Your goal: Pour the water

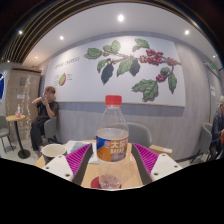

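Bottle (112, 137) stands upright between your claw's (112, 160) fingers, red cap on top. Both pads (79, 157) seem to press its sides (narrowly open, gripping it).

One bottle (112, 131), one cup (53, 152), one seated person (45, 108) (another barely shows), one mural (125, 65).

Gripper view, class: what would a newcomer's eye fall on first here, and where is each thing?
First comes the plastic bottle with its red cap and orange label, standing upright between the gripper fingers, whose purple pads flank it. Beyond it, a big mural of leaves and berries fills the back wall. Off to the left, a person sits by a small round table.
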